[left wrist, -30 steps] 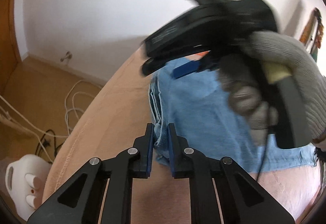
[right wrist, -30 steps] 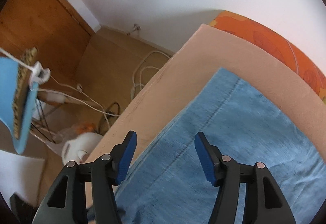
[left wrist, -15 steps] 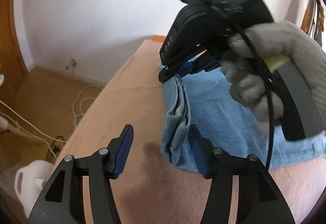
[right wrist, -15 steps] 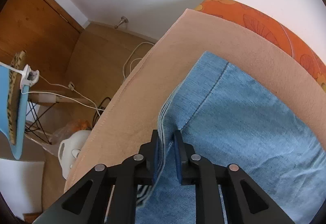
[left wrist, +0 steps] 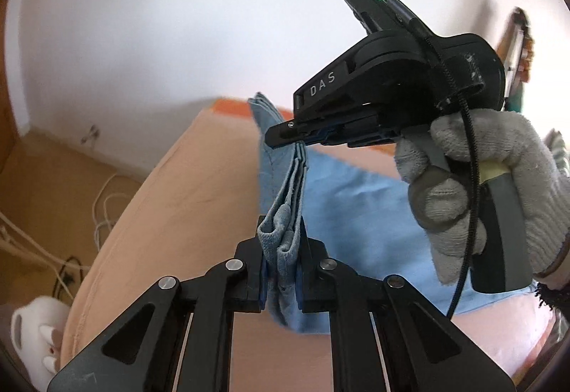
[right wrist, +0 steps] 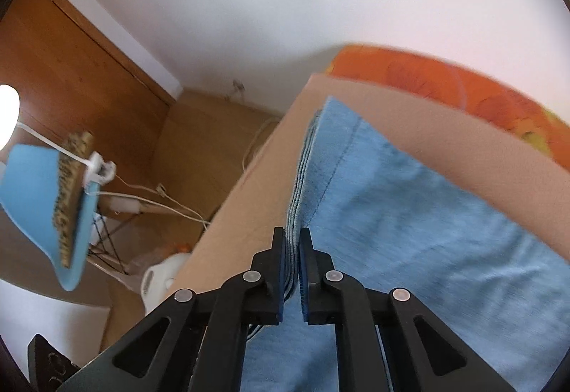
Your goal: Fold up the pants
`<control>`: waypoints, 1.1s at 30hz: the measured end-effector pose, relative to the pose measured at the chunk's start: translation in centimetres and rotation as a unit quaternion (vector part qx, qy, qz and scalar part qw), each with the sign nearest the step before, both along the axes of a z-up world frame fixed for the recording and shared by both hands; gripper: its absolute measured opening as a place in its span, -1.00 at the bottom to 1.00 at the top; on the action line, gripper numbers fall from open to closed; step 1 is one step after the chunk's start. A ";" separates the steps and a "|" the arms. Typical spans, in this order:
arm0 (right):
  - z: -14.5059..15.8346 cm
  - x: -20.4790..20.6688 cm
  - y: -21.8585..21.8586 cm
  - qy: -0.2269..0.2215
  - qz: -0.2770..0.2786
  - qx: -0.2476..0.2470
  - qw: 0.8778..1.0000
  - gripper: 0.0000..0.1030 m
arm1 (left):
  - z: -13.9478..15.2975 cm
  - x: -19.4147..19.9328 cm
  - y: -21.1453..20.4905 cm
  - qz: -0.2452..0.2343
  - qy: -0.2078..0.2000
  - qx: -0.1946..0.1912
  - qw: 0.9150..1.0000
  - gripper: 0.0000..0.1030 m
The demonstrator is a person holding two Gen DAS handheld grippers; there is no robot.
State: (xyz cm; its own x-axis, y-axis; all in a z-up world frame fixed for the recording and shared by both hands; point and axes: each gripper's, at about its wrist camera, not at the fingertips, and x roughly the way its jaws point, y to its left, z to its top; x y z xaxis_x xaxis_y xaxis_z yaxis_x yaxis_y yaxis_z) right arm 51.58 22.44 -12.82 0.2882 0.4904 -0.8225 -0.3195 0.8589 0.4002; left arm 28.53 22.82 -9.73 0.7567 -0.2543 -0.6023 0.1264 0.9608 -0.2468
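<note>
Light blue denim pants [left wrist: 356,213] lie on a peach-covered bed [left wrist: 185,199]. My left gripper [left wrist: 281,228] is closing its jaws on a thick folded edge of the pants, and the pads press on the bunched cloth. That edge is lifted off the bed and runs up to my right gripper [left wrist: 295,139], held by a gloved hand [left wrist: 481,178]. In the right wrist view my right gripper [right wrist: 293,238] is closing on the layered edge of the pants [right wrist: 409,231], with the stacked layers pinched between its pads.
The bed's peach sheet [right wrist: 249,199] ends at a left edge above a wooden floor. An orange patterned cover [right wrist: 463,85] lies at the bed's far end. On the floor are white cables [left wrist: 103,203], a white jug-like appliance [right wrist: 164,274] and a blue padded board [right wrist: 35,199].
My left gripper let go, opened wide, then shut again on the folded pants edge. My right gripper went from open to shut on the edge. Both rose, lifting the edge off the bed.
</note>
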 end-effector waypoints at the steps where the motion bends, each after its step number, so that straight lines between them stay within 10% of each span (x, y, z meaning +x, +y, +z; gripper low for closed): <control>1: 1.2 -0.6 -1.3 -0.009 -0.004 0.004 1.000 -0.92 | 1.1 -0.3 -1.2 -0.011 -0.007 0.003 1.000 -0.81; 14: 8.7 -5.4 -17.1 -0.057 -0.072 0.011 0.996 -0.92 | 7.1 -2.6 -15.9 -0.117 -0.044 0.008 0.992 -0.81; 33: 3.7 -12.0 -37.1 -0.026 -0.149 -0.003 0.988 -0.92 | 2.4 -4.3 -31.1 -0.212 0.006 -0.026 0.977 -0.81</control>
State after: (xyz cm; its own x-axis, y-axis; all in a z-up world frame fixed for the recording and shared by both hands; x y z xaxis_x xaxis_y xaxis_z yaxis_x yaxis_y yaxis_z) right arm 39.63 -14.66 -9.13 0.4619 0.3724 -0.8050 -0.0721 0.9204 0.3844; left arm 24.24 -8.24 -7.34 0.5688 -0.5740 -0.5890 0.5074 0.8086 -0.2980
